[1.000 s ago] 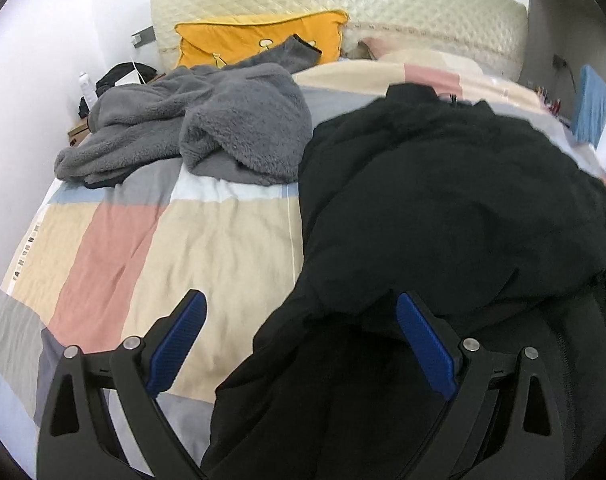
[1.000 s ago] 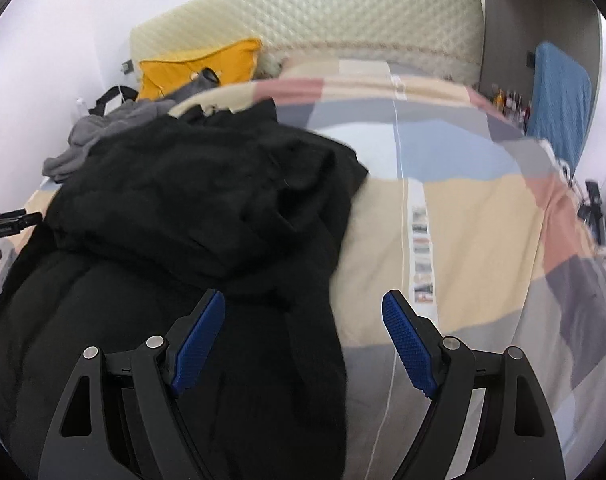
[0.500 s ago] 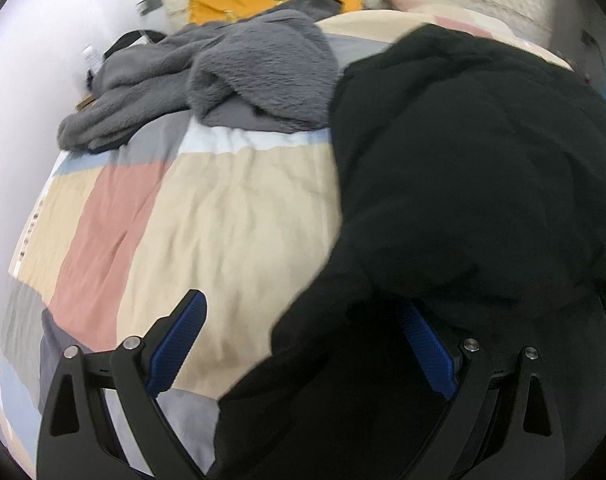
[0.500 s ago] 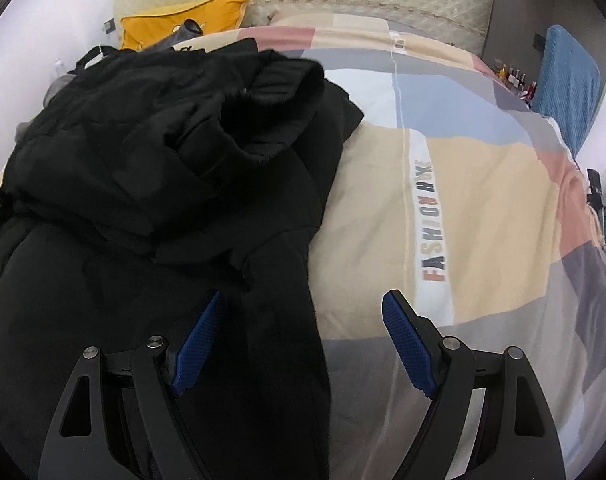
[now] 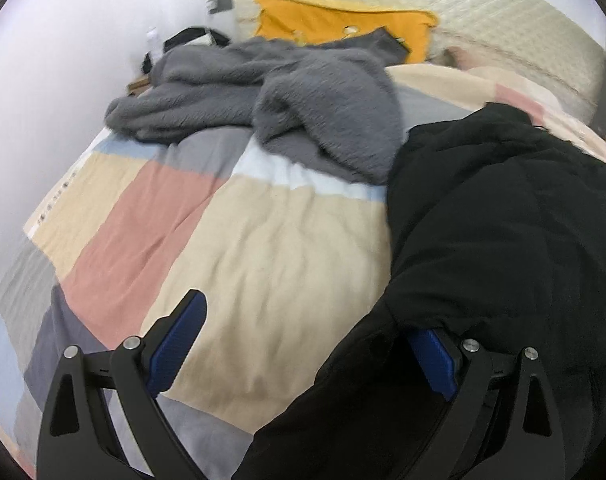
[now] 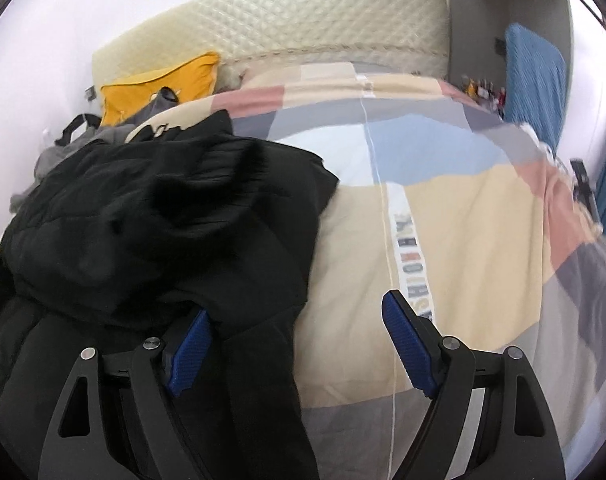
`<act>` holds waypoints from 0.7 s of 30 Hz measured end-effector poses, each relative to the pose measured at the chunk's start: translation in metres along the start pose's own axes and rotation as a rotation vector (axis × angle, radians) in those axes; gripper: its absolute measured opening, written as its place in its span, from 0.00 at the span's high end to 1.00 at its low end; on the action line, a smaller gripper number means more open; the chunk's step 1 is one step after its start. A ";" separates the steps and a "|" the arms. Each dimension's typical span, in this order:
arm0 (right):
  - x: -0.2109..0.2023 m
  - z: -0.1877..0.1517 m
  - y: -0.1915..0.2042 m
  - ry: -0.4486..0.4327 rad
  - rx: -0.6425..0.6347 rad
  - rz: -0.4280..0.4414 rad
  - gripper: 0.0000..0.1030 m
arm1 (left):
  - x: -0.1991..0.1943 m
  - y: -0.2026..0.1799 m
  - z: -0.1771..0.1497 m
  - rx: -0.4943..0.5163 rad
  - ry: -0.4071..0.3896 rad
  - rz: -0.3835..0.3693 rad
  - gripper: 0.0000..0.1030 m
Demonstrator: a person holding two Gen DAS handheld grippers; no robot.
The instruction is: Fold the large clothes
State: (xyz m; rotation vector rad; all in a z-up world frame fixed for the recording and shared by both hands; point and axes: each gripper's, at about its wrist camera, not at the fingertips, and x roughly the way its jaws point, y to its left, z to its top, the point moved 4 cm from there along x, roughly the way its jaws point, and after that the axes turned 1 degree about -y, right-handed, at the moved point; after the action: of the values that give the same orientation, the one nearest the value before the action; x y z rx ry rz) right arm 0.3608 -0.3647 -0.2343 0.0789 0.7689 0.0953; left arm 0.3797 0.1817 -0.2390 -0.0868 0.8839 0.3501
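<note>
Black jacket [image 5: 503,240]: heaped on the bed [image 5: 263,248], filling 2 to 5 o'clock of the left wrist view and 7 to 11 o'clock of the right wrist view [image 6: 151,220].

Left hand-held gripper [image 5: 303,344]: jaws wide, gripping nothing; jacket fabric drapes over the right finger's tip.

Right hand-held gripper [image 6: 299,344]: jaws wide, gripping nothing; left finger partly under a jacket fold, right finger over the patchwork cover.

Grey fleece [image 5: 287,104]: crumpled at 12 o'clock, touching the jacket.

Yellow pillow [image 5: 335,20]: against the quilted headboard [image 6: 303,20].
</note>
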 end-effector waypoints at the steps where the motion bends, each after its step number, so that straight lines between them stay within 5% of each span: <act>1: 0.003 -0.002 -0.001 0.005 -0.008 0.001 0.22 | 0.007 0.002 -0.002 -0.006 0.020 0.012 0.06; 8: -0.006 -0.007 0.003 0.041 -0.022 0.000 0.22 | -0.002 0.006 -0.003 0.020 0.020 -0.046 0.07; 16: -0.081 -0.004 0.042 -0.038 0.003 0.012 0.20 | -0.071 0.017 -0.004 -0.013 -0.086 -0.178 0.07; 21: -0.128 -0.033 0.075 -0.063 0.025 0.078 0.20 | -0.117 0.026 -0.027 -0.027 -0.130 -0.257 0.07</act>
State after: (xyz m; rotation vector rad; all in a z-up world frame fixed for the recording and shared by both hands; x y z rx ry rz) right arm 0.2419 -0.3039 -0.1621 0.1351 0.7039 0.1565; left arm 0.2827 0.1688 -0.1644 -0.1988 0.7293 0.1257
